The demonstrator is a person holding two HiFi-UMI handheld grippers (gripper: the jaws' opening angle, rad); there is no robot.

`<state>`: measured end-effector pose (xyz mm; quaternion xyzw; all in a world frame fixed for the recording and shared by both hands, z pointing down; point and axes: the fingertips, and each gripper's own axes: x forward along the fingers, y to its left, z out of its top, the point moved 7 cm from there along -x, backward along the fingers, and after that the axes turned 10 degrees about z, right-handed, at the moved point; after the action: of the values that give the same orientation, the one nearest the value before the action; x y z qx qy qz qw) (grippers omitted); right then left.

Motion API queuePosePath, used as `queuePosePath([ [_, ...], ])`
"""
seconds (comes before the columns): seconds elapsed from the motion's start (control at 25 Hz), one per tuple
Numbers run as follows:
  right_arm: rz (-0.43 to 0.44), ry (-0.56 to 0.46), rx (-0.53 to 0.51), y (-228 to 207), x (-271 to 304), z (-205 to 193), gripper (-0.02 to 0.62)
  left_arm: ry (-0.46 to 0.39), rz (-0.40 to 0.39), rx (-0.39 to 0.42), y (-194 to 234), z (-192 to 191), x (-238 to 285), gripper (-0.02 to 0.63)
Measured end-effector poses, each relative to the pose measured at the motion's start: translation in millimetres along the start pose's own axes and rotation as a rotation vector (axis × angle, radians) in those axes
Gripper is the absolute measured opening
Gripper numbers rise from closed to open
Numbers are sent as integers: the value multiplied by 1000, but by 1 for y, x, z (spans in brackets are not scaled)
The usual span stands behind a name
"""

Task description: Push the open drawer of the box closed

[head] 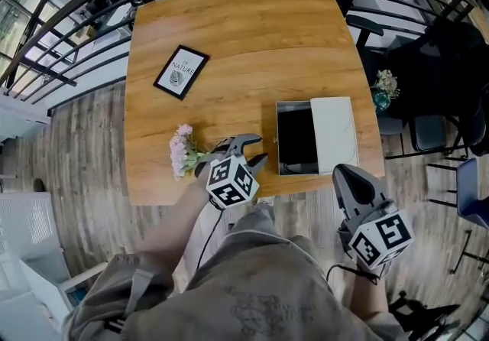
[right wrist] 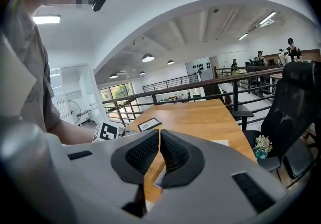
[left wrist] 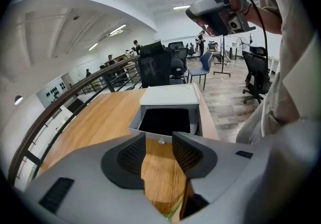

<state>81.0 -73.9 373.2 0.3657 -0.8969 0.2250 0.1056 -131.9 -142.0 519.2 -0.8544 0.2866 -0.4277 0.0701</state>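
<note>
The left tongs [head: 256,148] stood open and empty, aimed at the front of the open drawer [head: 296,137] of the box [head: 334,133] right of the head view's centre, seemingly ready to push, while the closed, empty right tongs [right wrist: 159,137] hung idle off the worktop [head: 229,34] edge.

- One wooden table [head: 229,41], filling the upper middle of the head view.
- One white box [head: 334,133] at the table's lower right, with one open drawer [head: 296,137].
- One black-framed card [head: 181,71], upper left of the tabletop.
- One bunch of pink flowers [head: 182,150], lower left of the tabletop.
- One small potted plant [head: 386,87], just off the table's right edge.
- Two grippers along the bottom: left gripper [head: 256,148] and right gripper [head: 345,173], each carrying one marker cube.
- Dark chairs at the right edge: perhaps three, hard to separate.
</note>
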Motion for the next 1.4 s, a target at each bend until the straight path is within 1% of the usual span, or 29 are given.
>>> queuePosePath([
  [0.12, -7, 29, 29, -5, 10, 3, 37, 25, -61, 16, -4, -5, 15, 179],
  [0.24, -10, 51, 39, -15, 19, 8, 37, 58, -96, 35, -1, -10, 32, 179],
  [0.4, -9, 72, 70, -31, 24, 4, 37, 100, -136, 28, -5, -18, 56, 179],
  [0.56, 26, 71, 130, -46, 30, 3, 37, 133, -156, 39, -11, -22, 75, 179],
  [0.72, 57, 95, 143, -61, 36, -1, 37, 184, -178, 75, -23, -31, 93, 179],
  [0.88, 87, 90, 208, -76, 41, -1, 37, 243, -178, 93, -31, -46, 106, 178],
  [1.0, 101, 94, 224, -87, 42, 0, 37, 259, -176, 97, -30, -48, 113, 178],
  [1.12, 112, 107, 242, -95, 42, -3, 37, 260, -174, 142, -30, -47, 119, 173],
  [1.2, 117, 114, 254, -100, 43, -5, 37, 251, -178, 163, -31, -43, 123, 152],
  [1.28, 122, 121, 259, -105, 43, -5, 37, 246, -194, 174, -31, -39, 126, 110],
  [1.4, 129, 128, 262, -113, 45, -5, 37, 256, -219, 188, -34, -35, 129, 89],
])
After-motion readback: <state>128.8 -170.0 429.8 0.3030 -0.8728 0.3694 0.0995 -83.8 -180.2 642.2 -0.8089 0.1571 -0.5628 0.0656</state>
